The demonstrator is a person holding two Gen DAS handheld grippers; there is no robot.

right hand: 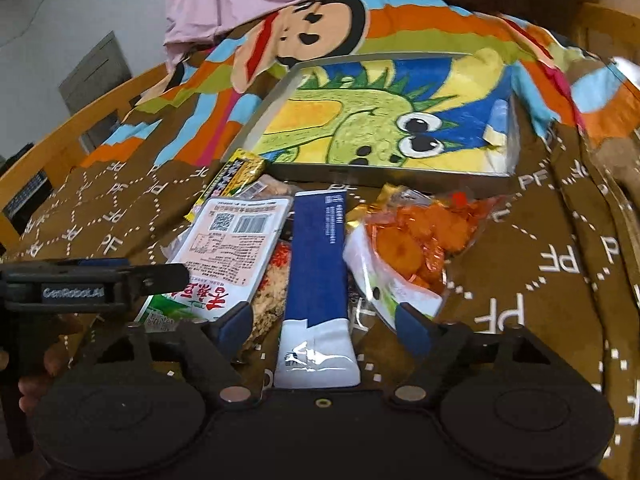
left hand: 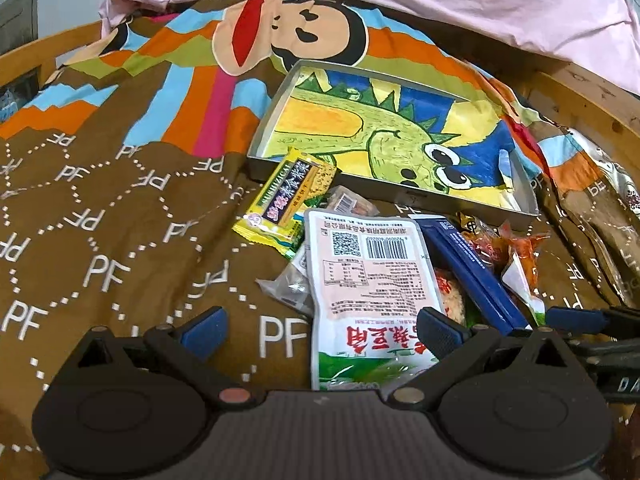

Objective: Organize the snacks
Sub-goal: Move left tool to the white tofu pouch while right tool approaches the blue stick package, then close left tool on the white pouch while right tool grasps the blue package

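Both my left gripper (left hand: 320, 330) and right gripper (right hand: 324, 322) are open, holding nothing, so grabbing the blue pack (right hand: 318, 248) could knock the white pouch (left hand: 368, 280) off the pile.

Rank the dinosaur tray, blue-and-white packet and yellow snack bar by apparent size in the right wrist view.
1. dinosaur tray
2. blue-and-white packet, though nearness enlarges it
3. yellow snack bar, partly hidden

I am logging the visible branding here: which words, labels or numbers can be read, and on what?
"PF": repeated in white on the brown printed bedspread.
"GenRobot.AI": on the black left tool.
"NUBIHZIZICAI", roughly: on the yellow-green snack packet.
Pink-white pouch: barcode digits and small print too small.
Blue-white tube: print blurred.
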